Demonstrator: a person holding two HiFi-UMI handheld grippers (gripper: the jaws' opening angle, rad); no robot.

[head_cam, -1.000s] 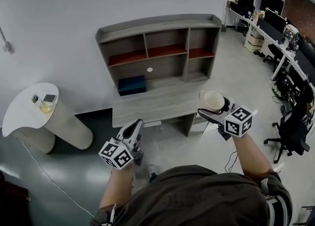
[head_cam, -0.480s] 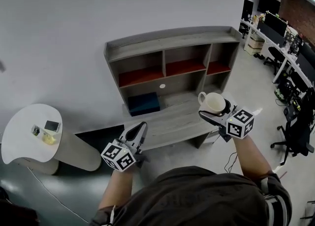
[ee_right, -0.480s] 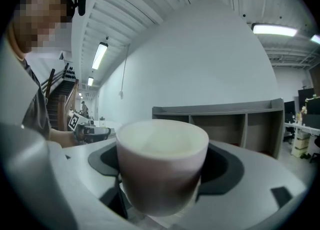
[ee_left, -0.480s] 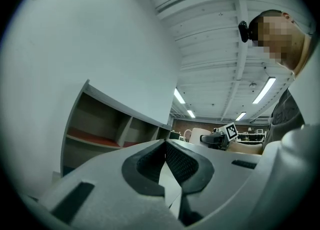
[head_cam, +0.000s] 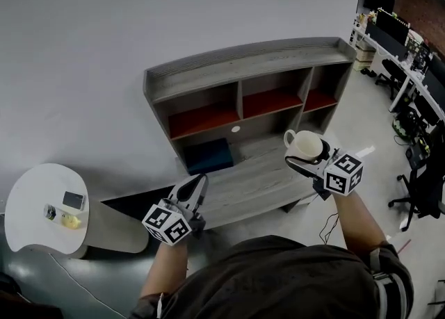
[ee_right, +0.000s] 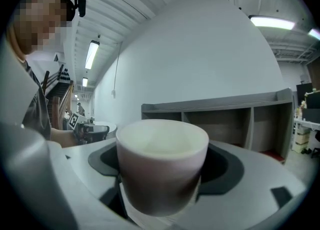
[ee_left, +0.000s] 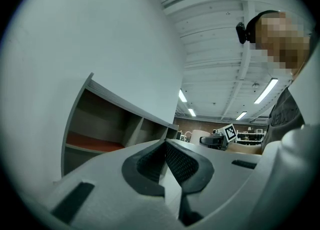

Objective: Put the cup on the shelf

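A white cup [head_cam: 304, 145] with a handle is held upright in my right gripper [head_cam: 307, 158], whose jaws close round its sides; in the right gripper view the cup [ee_right: 161, 163] fills the space between the pads. It hangs in the air in front of the grey shelf unit [head_cam: 250, 67], level with its right lower compartments. The shelf [ee_right: 220, 106] has red-floored upper cubbies [head_cam: 205, 119]. My left gripper [head_cam: 191, 189] is shut and empty, low at the left above the desk's front edge; its dark pads [ee_left: 172, 161] meet.
The shelf stands on a grey desk [head_cam: 261, 178] against a white wall. A dark blue box [head_cam: 208, 156] sits in the lower left opening. A round white side table [head_cam: 42, 206] with small items is at left. Office chairs [head_cam: 421, 182] and desks are at right.
The view has moved closer to the shelf, which now sits lower and larger in the head view. The cup stays gripped in the right gripper, shifted slightly up and right. The left gripper stays shut.
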